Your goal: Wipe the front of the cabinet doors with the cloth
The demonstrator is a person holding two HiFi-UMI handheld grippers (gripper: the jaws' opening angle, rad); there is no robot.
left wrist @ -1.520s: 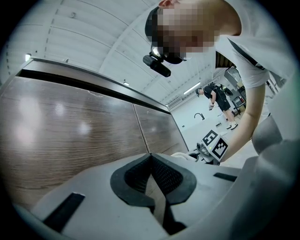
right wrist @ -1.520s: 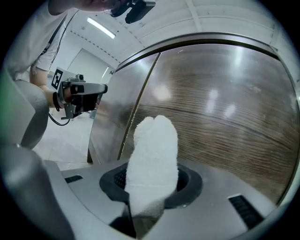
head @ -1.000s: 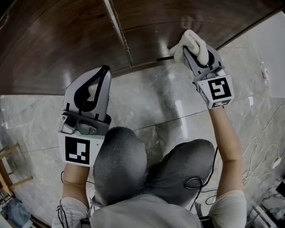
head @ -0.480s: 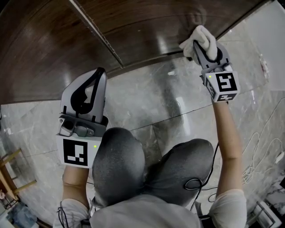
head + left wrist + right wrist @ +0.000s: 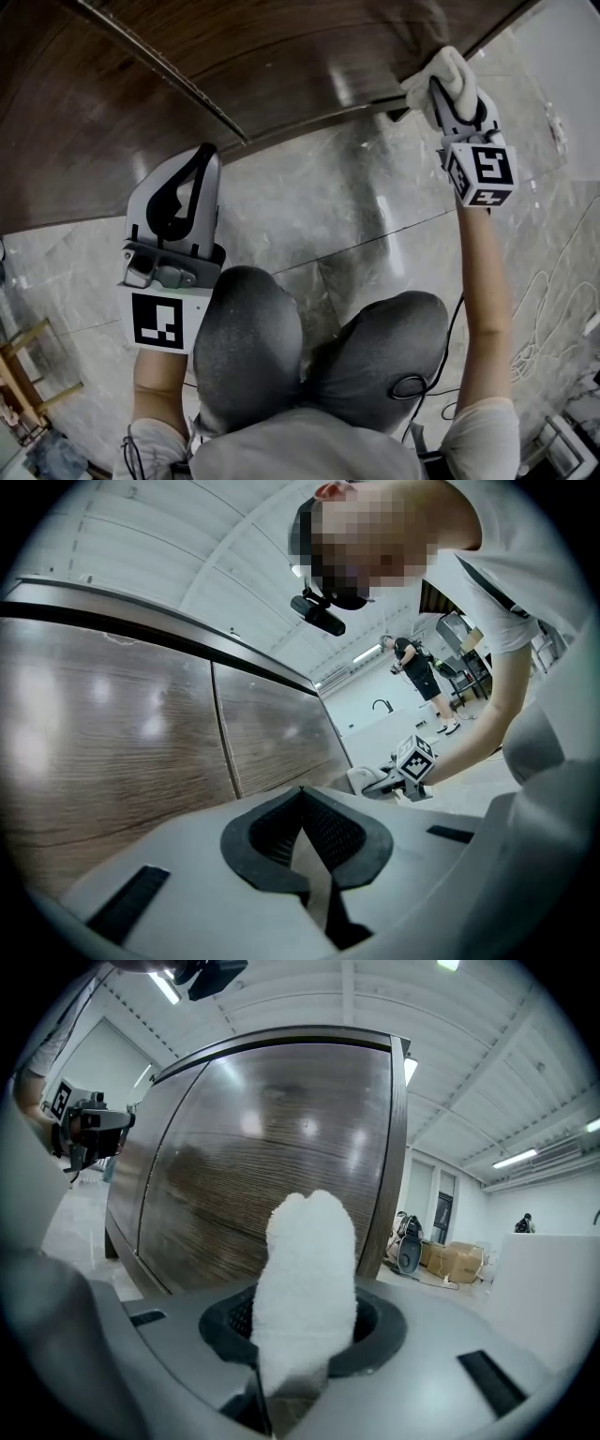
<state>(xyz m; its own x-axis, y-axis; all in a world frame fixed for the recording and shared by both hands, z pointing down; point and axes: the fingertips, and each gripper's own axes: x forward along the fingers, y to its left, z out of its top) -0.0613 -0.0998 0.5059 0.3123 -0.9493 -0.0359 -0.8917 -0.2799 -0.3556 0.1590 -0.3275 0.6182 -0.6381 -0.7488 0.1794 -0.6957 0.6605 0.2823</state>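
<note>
The dark wooden cabinet doors (image 5: 309,47) fill the top of the head view, with a seam (image 5: 159,66) between them. My right gripper (image 5: 439,92) is shut on a white cloth (image 5: 448,73). The cloth is pressed against the right door's lower right corner, by the floor. In the right gripper view the cloth (image 5: 309,1279) stands up out of the jaws before the glossy door (image 5: 272,1147). My left gripper (image 5: 201,157) is shut and empty, held back from the doors above the floor. The left gripper view shows its closed tips (image 5: 302,794), the doors (image 5: 122,742) and the right gripper (image 5: 401,775) far off.
A grey marble floor (image 5: 319,216) runs under the cabinet. The person's knees (image 5: 253,347) are low in the middle. Cables (image 5: 544,319) lie on the floor at right, and a wooden frame (image 5: 28,375) stands at lower left. Boxes (image 5: 455,1260) stand beyond the cabinet's right end.
The right gripper has slid the cloth to the right along the door's bottom edge, toward the cabinet's corner. The left gripper has hardly moved.
</note>
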